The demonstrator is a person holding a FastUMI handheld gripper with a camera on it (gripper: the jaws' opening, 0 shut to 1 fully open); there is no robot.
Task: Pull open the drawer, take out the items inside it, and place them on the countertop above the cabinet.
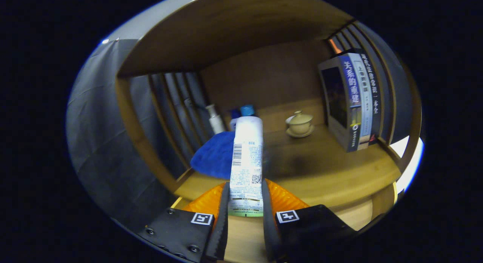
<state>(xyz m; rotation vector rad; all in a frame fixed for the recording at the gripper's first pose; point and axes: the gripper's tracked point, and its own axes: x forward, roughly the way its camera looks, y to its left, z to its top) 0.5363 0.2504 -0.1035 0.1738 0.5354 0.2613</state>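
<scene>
A tall white plastic bottle with printed label text and a barcode (246, 161) stands upright in the lower middle of the frame, pinched at its lower part by the fingers (245, 206), one pressed against each side of it. Its base hangs just over the front edge of the brown wooden counter (339, 176), which spreads across the middle of the picture beneath a wooden shelf top. Just behind the held bottle, in the centre, a white bottle with a blue cap (244, 113) peeks out, and to its left stands a small white pump bottle (216, 119) near the slatted wooden side. A crumpled blue cloth (213, 155) lies on the counter left of the held bottle, touching it in the view. Right of centre, further back, a pale ceramic lidded cup on a saucer (300, 124) sits by itself. At the upper right, a row of upright books with blue and white spines (353, 100) leans against the right-hand slats.
</scene>
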